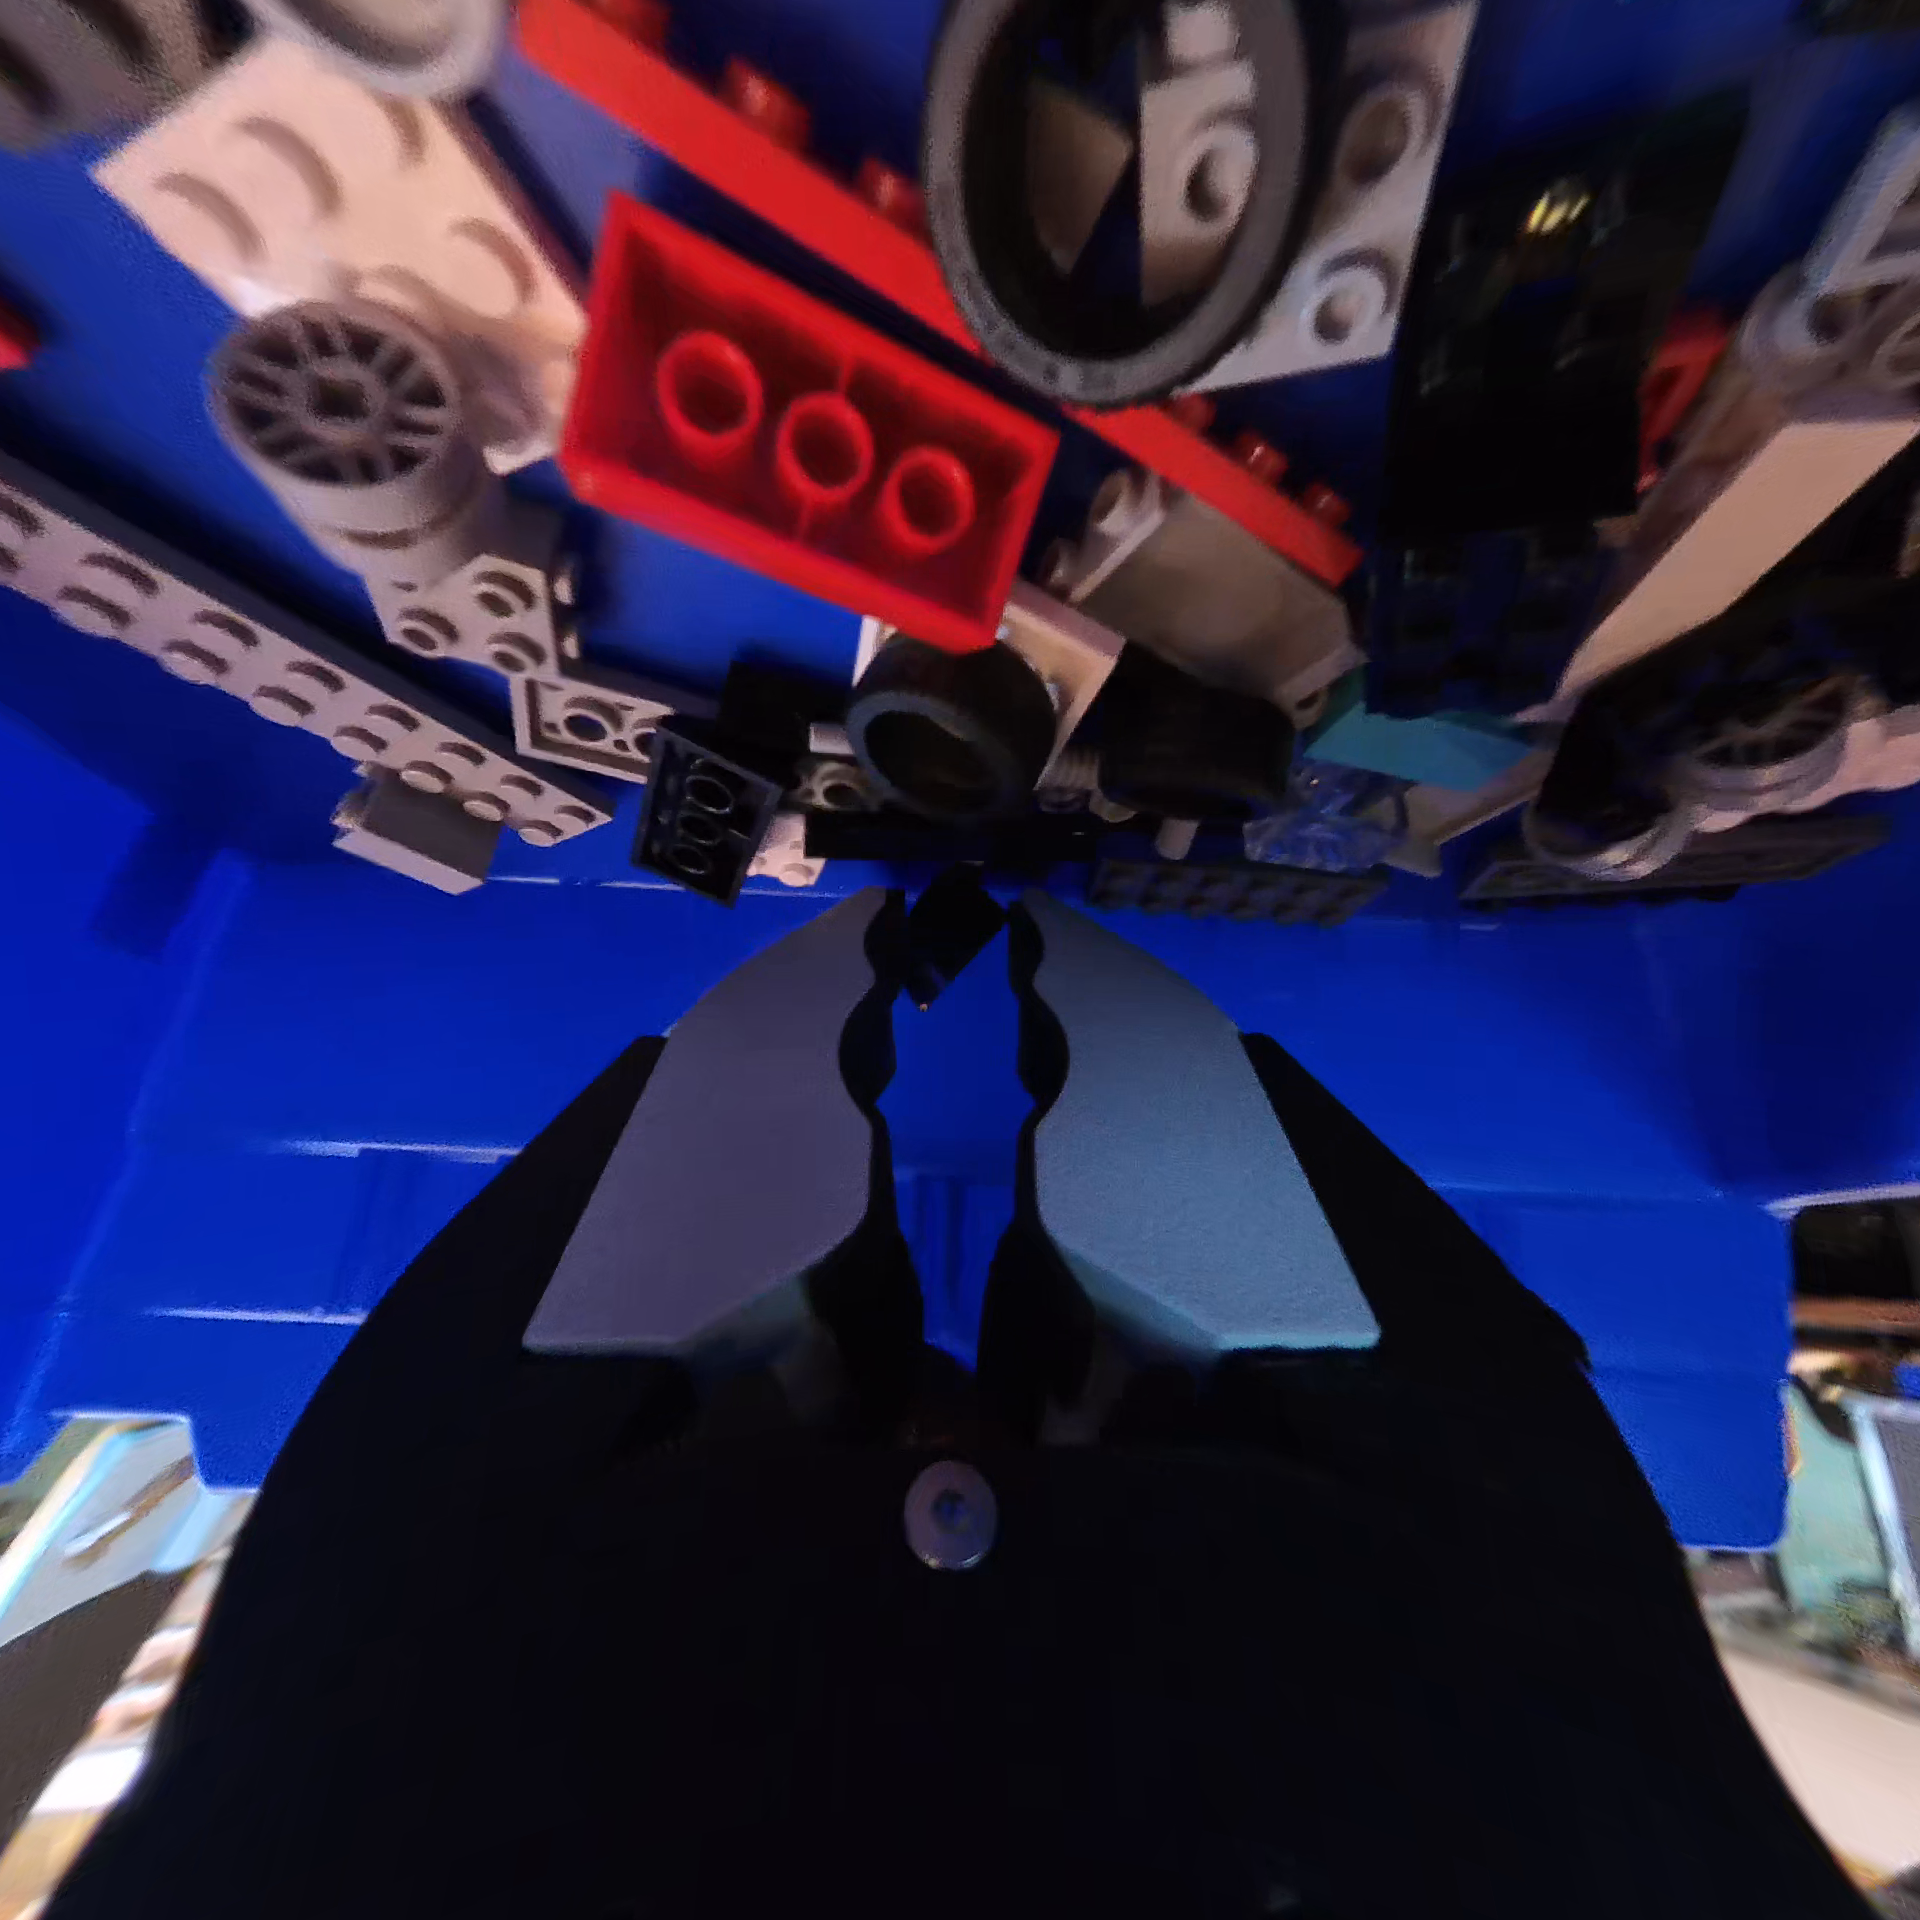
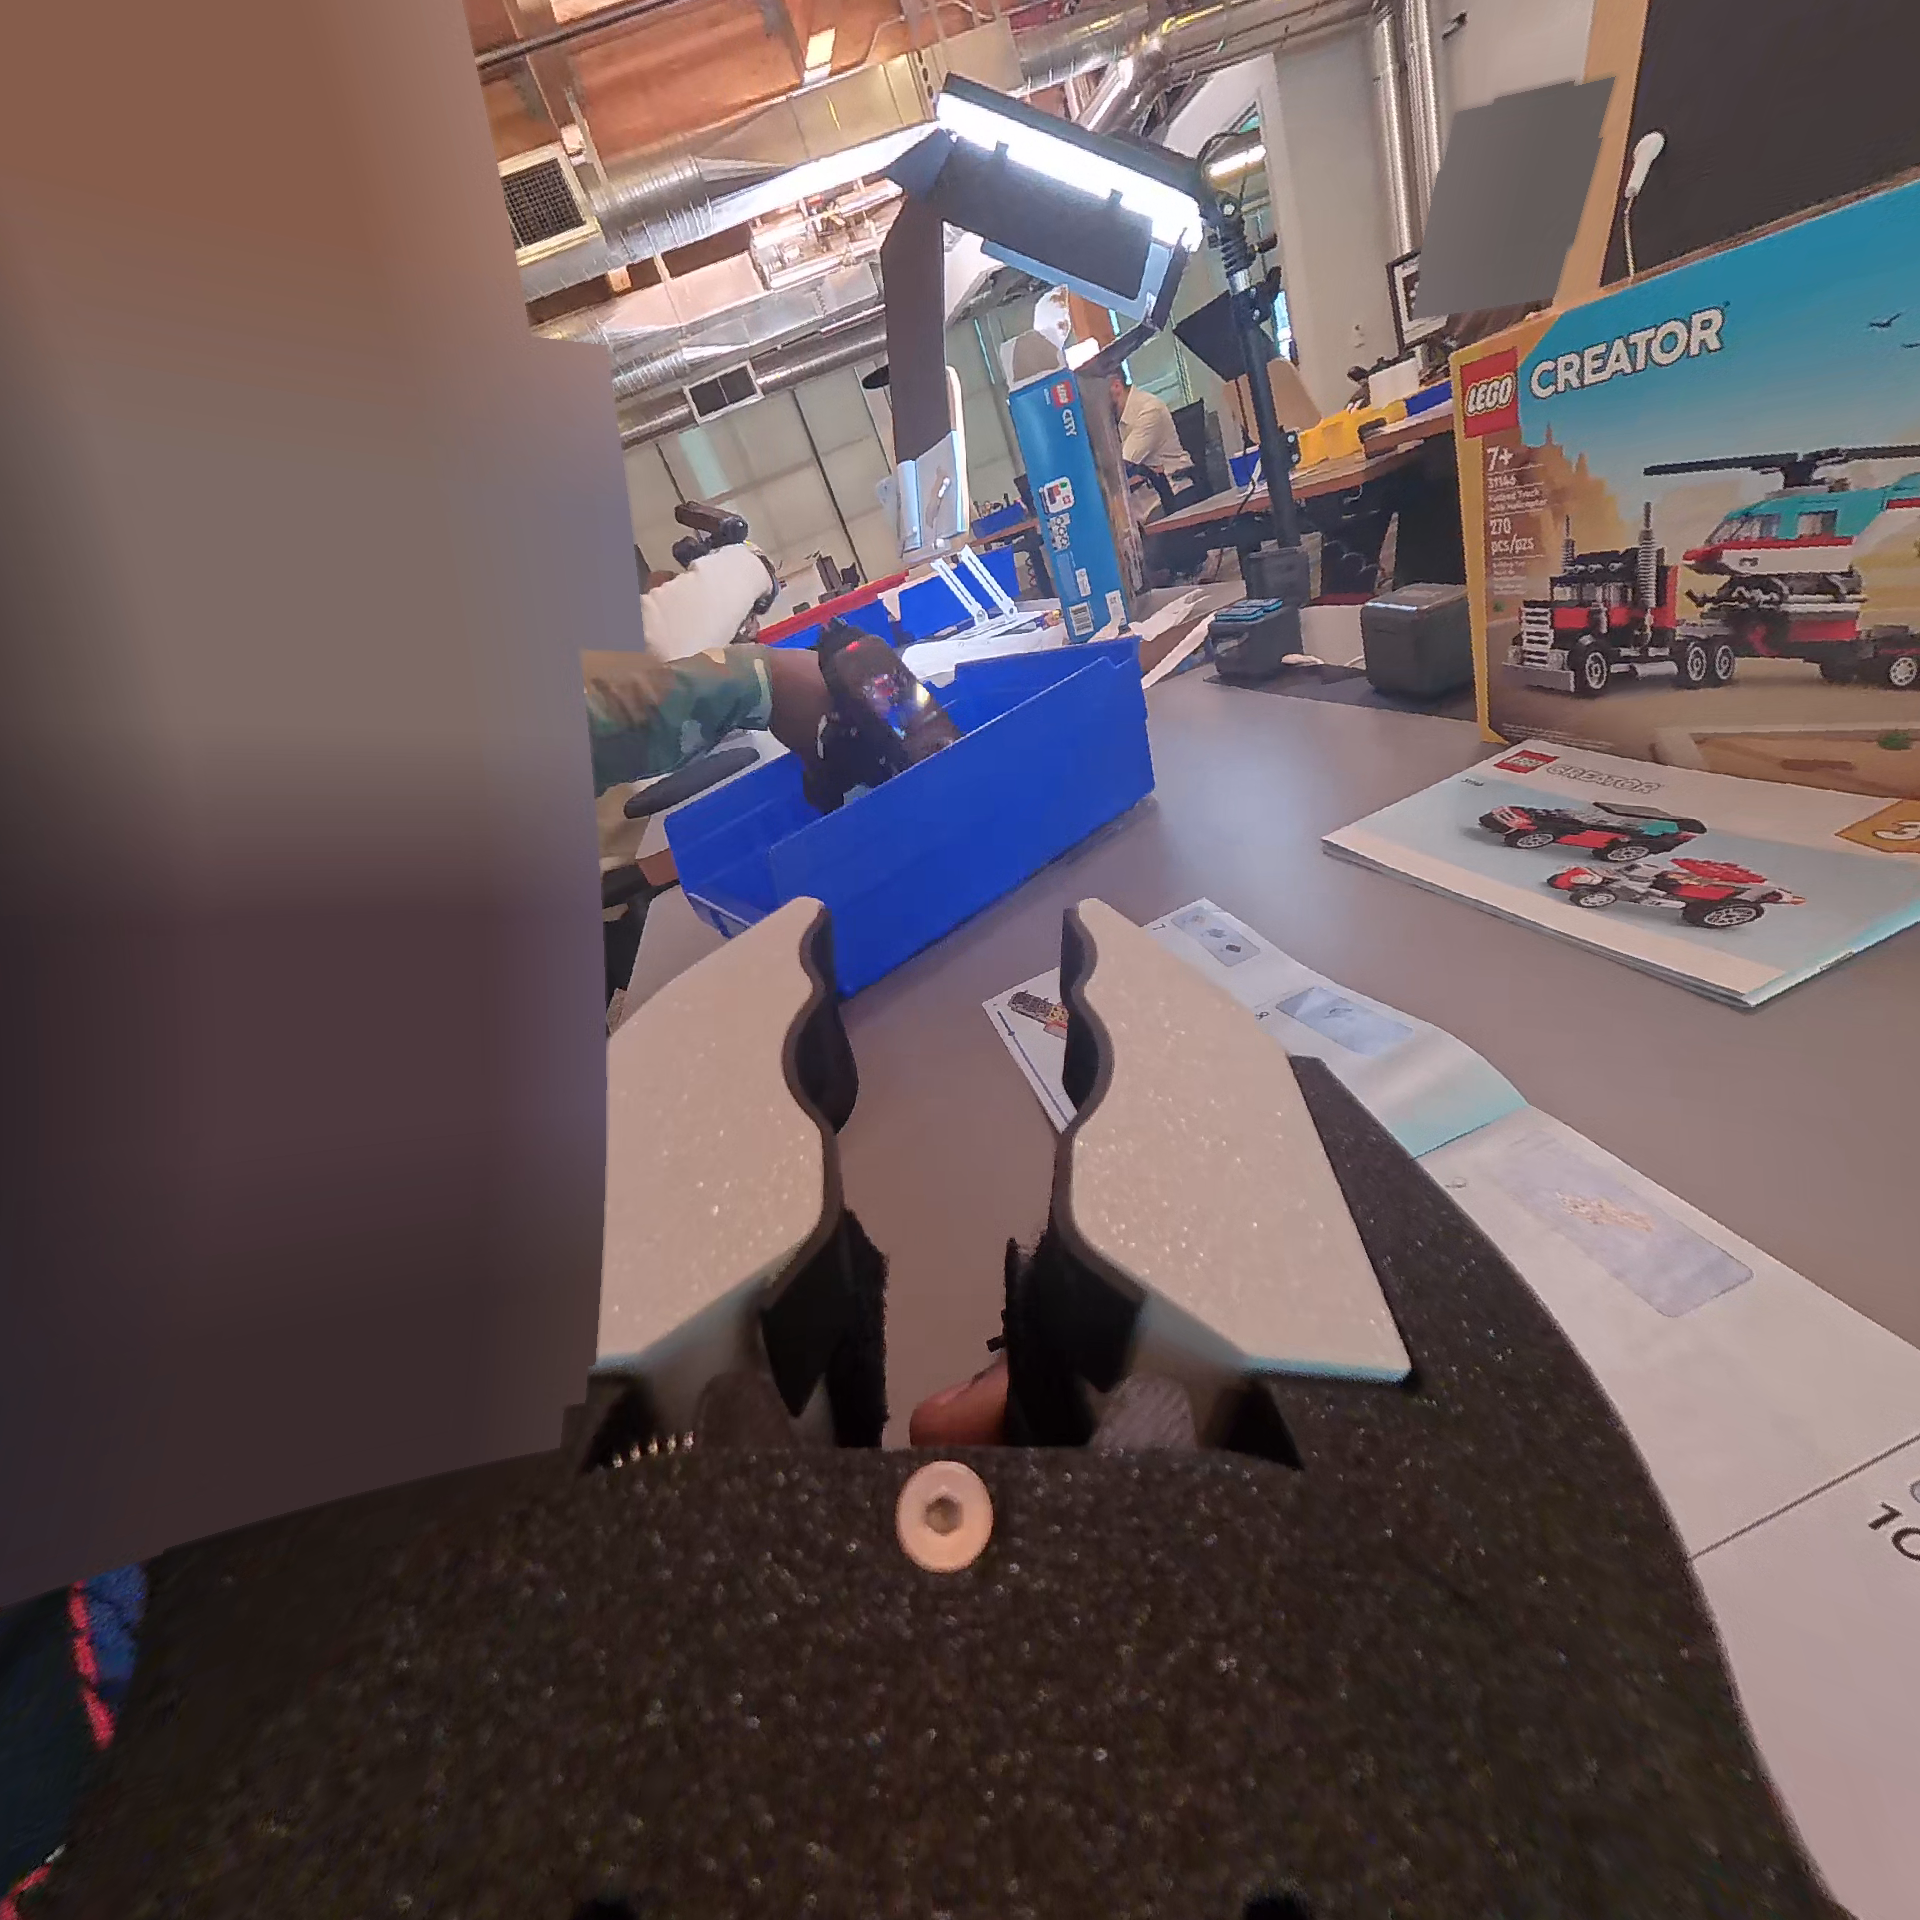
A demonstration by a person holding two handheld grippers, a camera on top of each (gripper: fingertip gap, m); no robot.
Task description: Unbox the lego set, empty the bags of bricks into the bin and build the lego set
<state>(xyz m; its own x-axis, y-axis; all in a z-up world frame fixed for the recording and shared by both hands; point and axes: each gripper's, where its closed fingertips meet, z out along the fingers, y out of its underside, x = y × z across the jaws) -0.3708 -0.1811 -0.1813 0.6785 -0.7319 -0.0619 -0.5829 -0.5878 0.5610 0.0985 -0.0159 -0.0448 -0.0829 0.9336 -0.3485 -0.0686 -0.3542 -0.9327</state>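
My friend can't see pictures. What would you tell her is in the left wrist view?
The left gripper reaches into a blue bin of loose bricks, its grey fingers pinching a small black piece at their tips. Beyond lie a red brick turned underside-up, a black tyre, a grey wheel hub and a long grey studded plate.

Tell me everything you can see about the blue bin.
The blue bin is a glossy rectangular plastic tub with ribbed walls, open-topped, sitting upright on the grey table. Loose bricks lie on its floor, including a red brick turned underside-up. The left gripper reaches inside, closed on a small black piece.
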